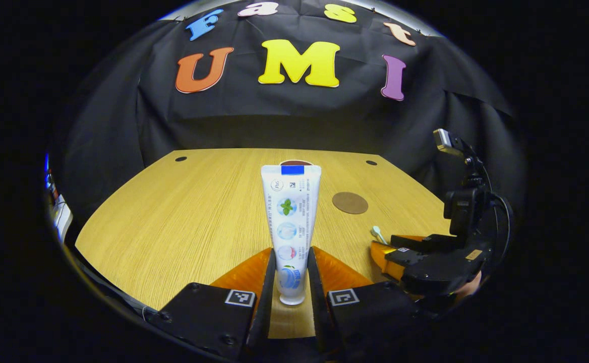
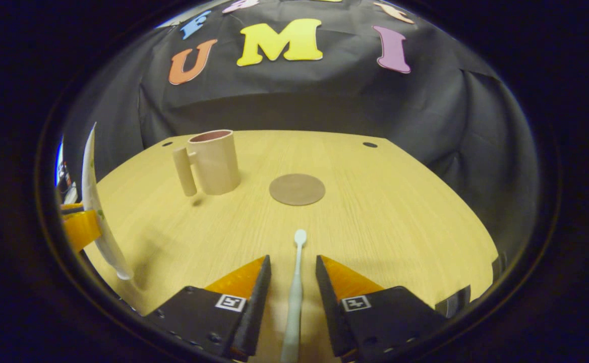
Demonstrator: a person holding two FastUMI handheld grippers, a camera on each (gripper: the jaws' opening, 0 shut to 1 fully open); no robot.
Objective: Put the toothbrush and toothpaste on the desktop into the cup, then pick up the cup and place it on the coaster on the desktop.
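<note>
Holding the toothpaste [image 1: 291,227] low on its body, just above the cap, the left gripper [image 1: 291,275] has both fingers pressed against the tube, cap end down & crimped end up. From the right gripper view the tube [image 2: 93,201] hangs clear of the worktop [image 2: 385,212], cap just above the wood, well off to one side of the cup [image 2: 214,161].

Handling, as a judgement: the tube looks light and soft-walled; a squeeze mid-body would dent it, so near the stiff shoulder by the cap is the firmer place to hold. Smooth plastic, so it could slip or swing if the hold is loose.

The toothbrush [image 2: 294,297] lies flat on the worktop, head pointing toward the coaster [image 2: 297,189], handle running between the fingers of the right gripper [image 2: 293,275]. Those fingers are parted, w/ a gap each side of the handle; not gripping. Brush looks thin, stiff, light; lying flat it leaves little to pinch, so the thicker handle part is prob. the best hold.

Cup stands upright near the back of the worktop, handle sideways, beside but apart from the coaster. Inside of the cup can't be seen.
</note>
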